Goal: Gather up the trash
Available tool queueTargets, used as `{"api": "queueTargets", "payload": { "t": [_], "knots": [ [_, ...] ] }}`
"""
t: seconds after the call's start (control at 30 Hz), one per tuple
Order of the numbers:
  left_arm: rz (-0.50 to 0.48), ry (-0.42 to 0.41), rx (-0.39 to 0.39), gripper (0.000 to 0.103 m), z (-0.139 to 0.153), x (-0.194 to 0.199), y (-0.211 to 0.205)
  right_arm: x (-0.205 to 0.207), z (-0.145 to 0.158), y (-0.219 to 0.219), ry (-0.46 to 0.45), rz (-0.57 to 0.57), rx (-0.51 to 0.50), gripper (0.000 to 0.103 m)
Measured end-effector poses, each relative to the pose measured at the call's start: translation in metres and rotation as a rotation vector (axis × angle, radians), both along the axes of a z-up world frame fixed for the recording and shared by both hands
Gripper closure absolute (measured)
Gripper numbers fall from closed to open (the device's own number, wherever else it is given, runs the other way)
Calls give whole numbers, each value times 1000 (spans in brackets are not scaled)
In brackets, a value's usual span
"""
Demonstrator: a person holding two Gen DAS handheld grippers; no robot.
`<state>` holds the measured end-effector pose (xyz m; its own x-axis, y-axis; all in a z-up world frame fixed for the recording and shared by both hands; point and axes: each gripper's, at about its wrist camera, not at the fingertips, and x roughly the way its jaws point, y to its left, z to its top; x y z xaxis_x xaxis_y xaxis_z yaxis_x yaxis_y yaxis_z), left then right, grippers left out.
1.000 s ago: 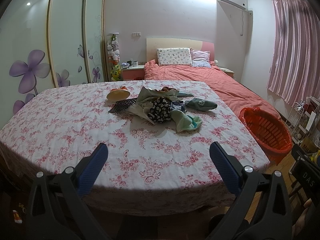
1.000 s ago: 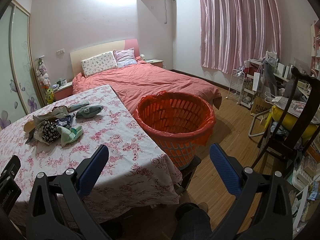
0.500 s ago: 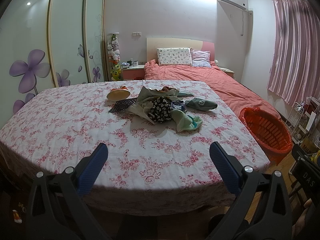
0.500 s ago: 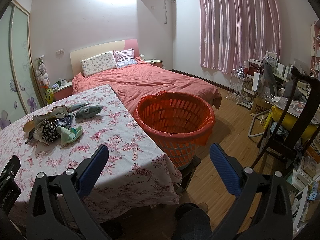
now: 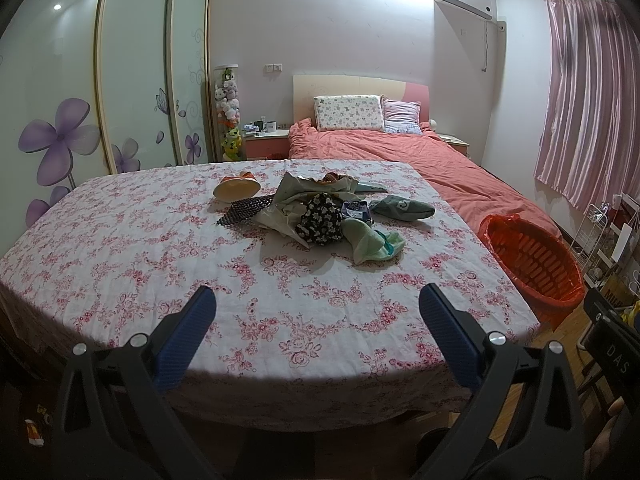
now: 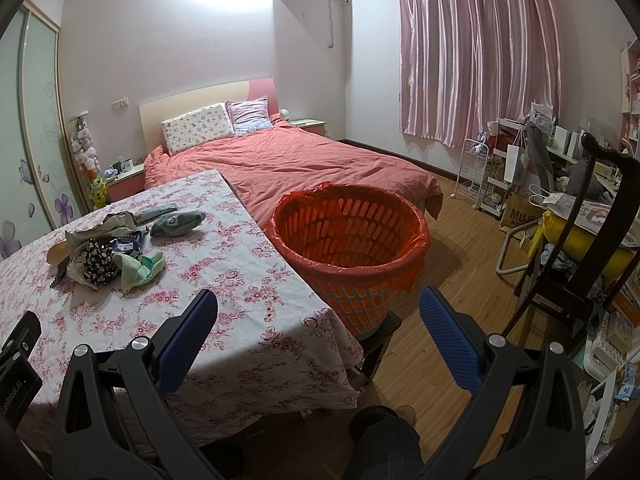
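A heap of trash (image 5: 320, 216) lies mid-table on the floral cloth: crumpled paper, a black flowered pouch, a pale green rag, a grey-green piece, a cream bowl-like piece and a dark mesh strip. It also shows in the right wrist view (image 6: 108, 252) at the left. An orange basket lined with a red bag (image 6: 348, 248) stands off the table's right edge; it also shows in the left wrist view (image 5: 532, 268). My left gripper (image 5: 316, 316) is open and empty over the table's near edge. My right gripper (image 6: 318, 316) is open and empty, short of the basket.
The table (image 5: 120, 264) with its floral cloth fills the foreground. A bed with a coral cover (image 6: 304, 160) stands behind. A dark wooden chair (image 6: 592, 240), a white rack and clutter fill the right side. Wardrobe doors (image 5: 132, 80) line the left wall.
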<state>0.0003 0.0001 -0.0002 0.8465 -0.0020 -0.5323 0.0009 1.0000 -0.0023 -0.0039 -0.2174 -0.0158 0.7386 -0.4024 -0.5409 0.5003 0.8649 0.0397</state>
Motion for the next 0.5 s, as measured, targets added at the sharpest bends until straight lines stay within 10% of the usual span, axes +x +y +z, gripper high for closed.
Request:
{"api": "queueTargets", "payload": {
  "t": [0.5],
  "knots": [
    [0, 2, -1, 4, 0, 0, 0, 1, -1, 1, 1, 0, -1, 3]
  ]
}}
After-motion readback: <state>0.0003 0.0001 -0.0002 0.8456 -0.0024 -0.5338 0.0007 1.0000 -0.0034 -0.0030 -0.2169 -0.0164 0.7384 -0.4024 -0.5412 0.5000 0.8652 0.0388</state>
